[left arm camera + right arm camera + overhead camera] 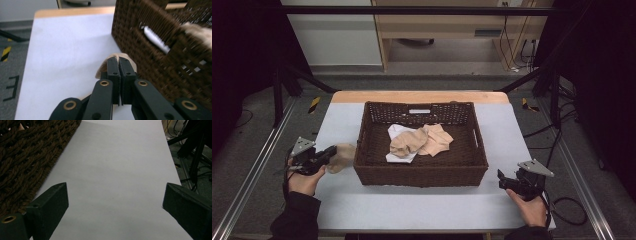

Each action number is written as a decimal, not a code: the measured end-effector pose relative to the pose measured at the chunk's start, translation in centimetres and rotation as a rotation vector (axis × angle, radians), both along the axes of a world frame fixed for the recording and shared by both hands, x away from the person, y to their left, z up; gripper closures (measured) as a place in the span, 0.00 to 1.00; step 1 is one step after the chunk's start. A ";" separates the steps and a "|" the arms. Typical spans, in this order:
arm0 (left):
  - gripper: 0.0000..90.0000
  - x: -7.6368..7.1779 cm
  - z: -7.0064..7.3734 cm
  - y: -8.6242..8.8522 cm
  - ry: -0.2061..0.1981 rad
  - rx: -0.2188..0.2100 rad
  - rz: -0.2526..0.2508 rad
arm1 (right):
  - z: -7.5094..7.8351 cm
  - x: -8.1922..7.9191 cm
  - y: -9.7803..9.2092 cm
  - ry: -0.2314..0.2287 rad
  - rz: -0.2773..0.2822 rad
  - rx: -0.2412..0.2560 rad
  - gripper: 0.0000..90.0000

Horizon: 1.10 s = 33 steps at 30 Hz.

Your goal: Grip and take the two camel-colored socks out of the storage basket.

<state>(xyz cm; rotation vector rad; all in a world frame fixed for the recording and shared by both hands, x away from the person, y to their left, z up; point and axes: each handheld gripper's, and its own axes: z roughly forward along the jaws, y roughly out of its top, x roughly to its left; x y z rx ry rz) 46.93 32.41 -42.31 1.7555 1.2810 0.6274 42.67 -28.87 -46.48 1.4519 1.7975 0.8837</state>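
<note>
The left tool [119,65] is pinching a beige cloth [341,156] beside the brown wicker basket [372,172] while the right tool [505,181] is gaping wide over the white counter [412,205].

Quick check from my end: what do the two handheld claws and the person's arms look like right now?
Both are black. The left claw and the right claw each carry a grey three-cornered plate on top. In the left gripper view the linkage arms have brass-coloured rivets. A black cable trails from the right one to the floor. The person wears dark long sleeves; hands are bare, no gloves.
</note>
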 end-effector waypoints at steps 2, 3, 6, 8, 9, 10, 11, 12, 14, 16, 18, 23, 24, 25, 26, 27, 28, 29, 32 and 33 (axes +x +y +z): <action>0.98 0.1 -0.3 0.0 0.008 0.006 0.000 | 0.0 0.0 0.0 0.000 0.000 -0.001 0.07; 0.98 0.2 -0.5 0.0 0.016 0.017 0.004 | 0.0 0.0 0.0 0.000 -0.001 0.000 0.07; 0.97 0.6 -1.3 0.3 0.039 0.048 0.016 | 0.0 0.0 0.0 0.002 -0.001 -0.002 0.07; 0.96 0.7 -1.7 0.4 0.054 0.050 0.018 | -0.1 0.0 0.0 0.002 0.000 -0.003 0.07; 0.94 0.8 -1.9 0.4 0.055 0.058 0.020 | -0.1 0.0 0.0 0.002 0.000 -0.003 0.07; 0.91 0.9 -1.9 0.5 0.056 0.073 0.024 | -0.1 0.0 0.0 0.002 0.001 -0.002 0.07; 0.87 0.9 -2.0 0.6 0.049 0.072 0.030 | 0.0 0.0 0.0 0.002 0.001 -0.002 0.07; 0.84 0.9 -2.0 0.6 0.049 0.072 0.030 | 0.0 0.0 0.0 0.002 0.001 -0.002 0.07; 0.81 0.8 -1.7 0.7 0.028 0.073 0.039 | 0.0 0.0 0.0 0.001 0.000 -0.003 0.07; 0.77 0.7 -1.5 0.7 0.017 0.071 0.041 | 0.0 0.0 0.0 0.001 0.001 -0.004 0.07; 0.74 0.6 -1.1 0.7 -0.002 0.056 0.046 | 0.0 0.0 0.0 0.000 0.001 -0.004 0.07; 0.71 0.1 0.3 0.5 -0.055 0.016 0.044 | 0.0 0.0 0.0 -0.001 0.000 -0.003 0.07; 0.71 -0.1 0.8 0.4 -0.071 0.004 0.044 | 0.0 0.0 0.0 0.000 -0.001 -0.002 0.07; 0.71 -0.3 1.5 0.3 -0.091 -0.007 0.039 | 0.0 0.0 0.0 0.000 -0.002 0.000 0.07; 0.71 -0.3 1.5 0.3 -0.091 -0.007 0.039 | 0.0 0.0 0.0 -0.002 0.000 -0.004 0.07; 0.71 -0.5 1.9 0.1 -0.108 -0.017 0.035 | 0.0 0.0 0.0 -0.002 0.000 -0.004 0.07; 0.70 -0.8 2.5 -0.2 -0.128 -0.036 0.028 | 0.0 0.0 0.0 -0.002 -0.001 -0.004 0.07; 0.69 -0.9 2.8 -0.4 -0.138 -0.041 0.024 | 0.0 0.0 0.0 0.001 -0.002 0.001 0.07; 0.69 -1.4 3.6 -1.2 -0.164 -0.042 0.010 | 0.0 0.0 0.0 -0.004 0.002 -0.006 0.07; 0.68 -1.4 3.6 -1.2 -0.164 -0.042 0.010 | 0.0 0.0 0.0 -0.004 0.002 -0.006 0.07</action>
